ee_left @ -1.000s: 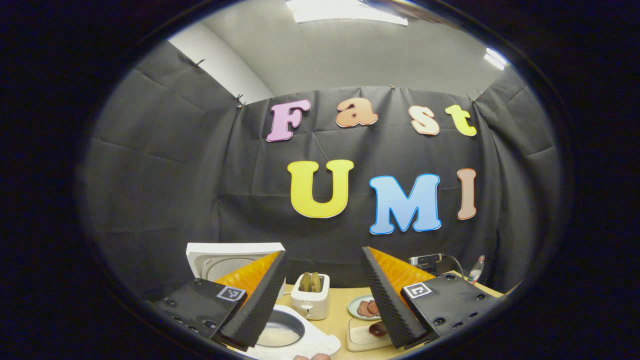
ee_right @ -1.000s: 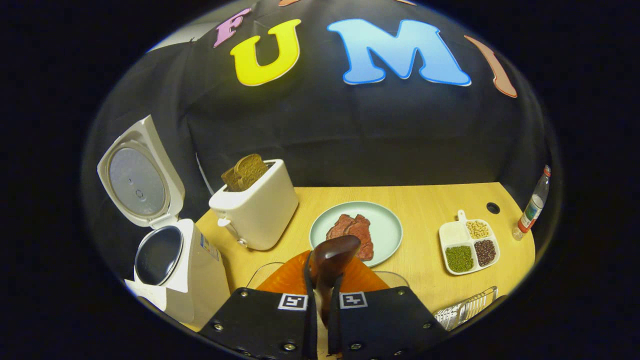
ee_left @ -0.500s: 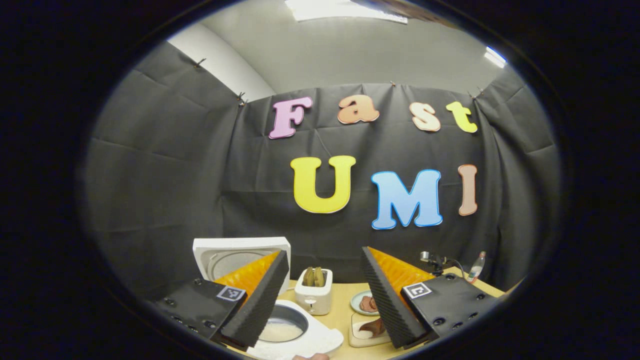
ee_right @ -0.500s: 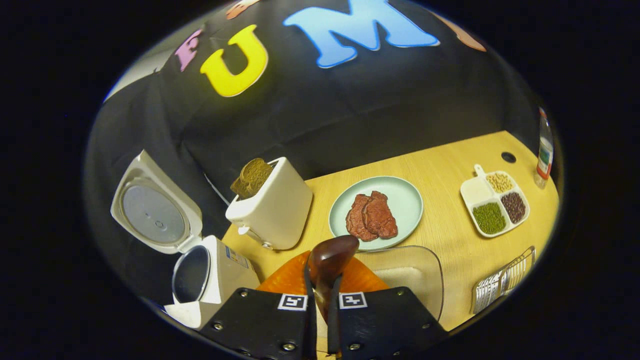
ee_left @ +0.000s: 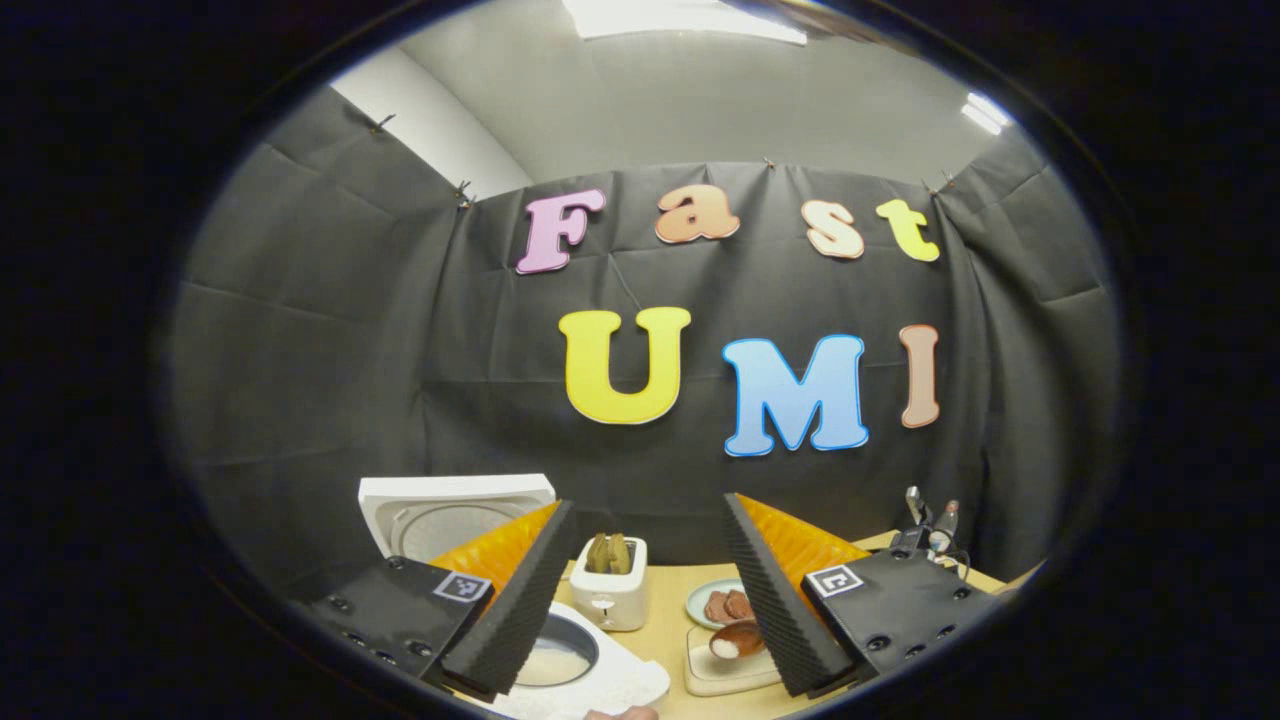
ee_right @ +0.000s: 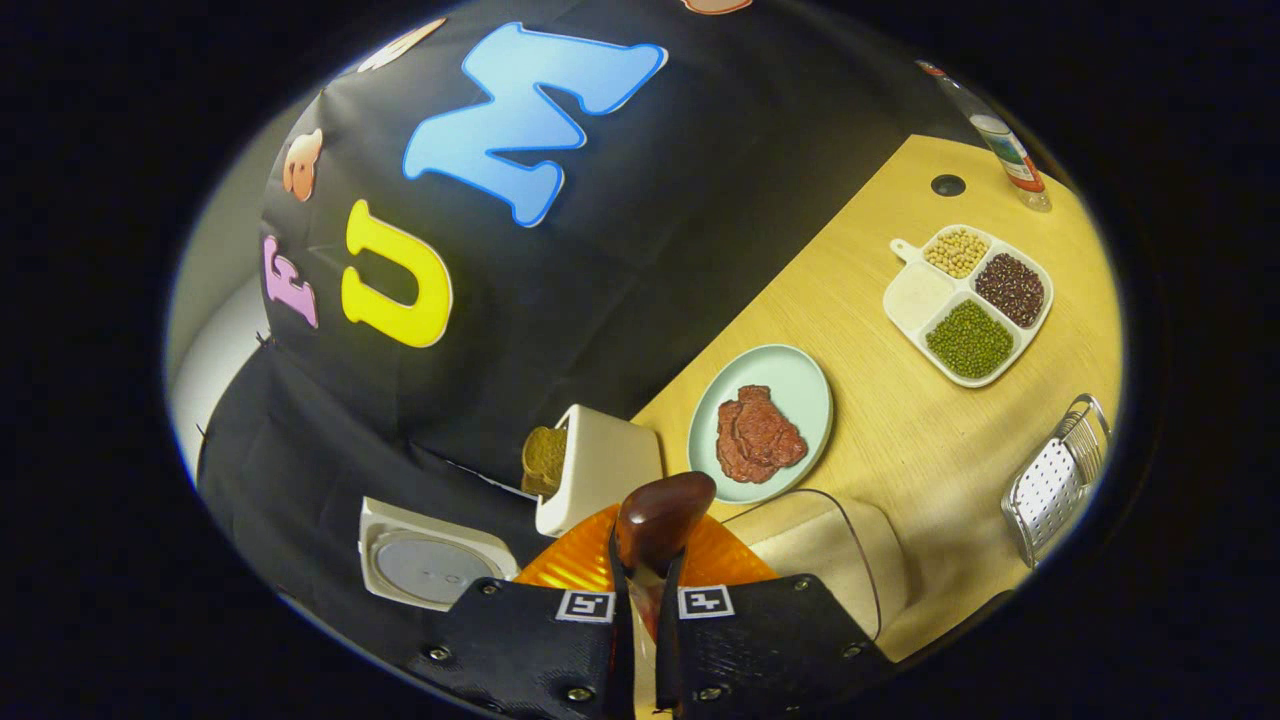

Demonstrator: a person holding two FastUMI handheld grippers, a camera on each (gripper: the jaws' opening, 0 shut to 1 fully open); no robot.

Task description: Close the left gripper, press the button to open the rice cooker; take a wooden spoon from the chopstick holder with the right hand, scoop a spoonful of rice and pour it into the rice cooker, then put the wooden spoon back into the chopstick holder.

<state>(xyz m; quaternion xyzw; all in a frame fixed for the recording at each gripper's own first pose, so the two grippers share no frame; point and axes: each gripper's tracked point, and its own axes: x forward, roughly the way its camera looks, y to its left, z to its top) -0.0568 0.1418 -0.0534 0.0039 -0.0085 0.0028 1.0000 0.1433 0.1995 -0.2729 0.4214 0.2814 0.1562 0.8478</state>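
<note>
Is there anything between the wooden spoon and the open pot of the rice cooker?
Nothing visible does. In the left gripper view the wooden spoon is over the clear container, right of the rice cooker, whose lid stands up. Bare table lies between; the toaster sits farther back.

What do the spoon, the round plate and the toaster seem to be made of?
Spoon: looks like dark wood with a glossy varnish, since it shows a highlight. Round plate: pale green, smooth, probably ceramic or melamine. Toaster: matte white shell, likely plastic, perhaps painted metal.
</note>
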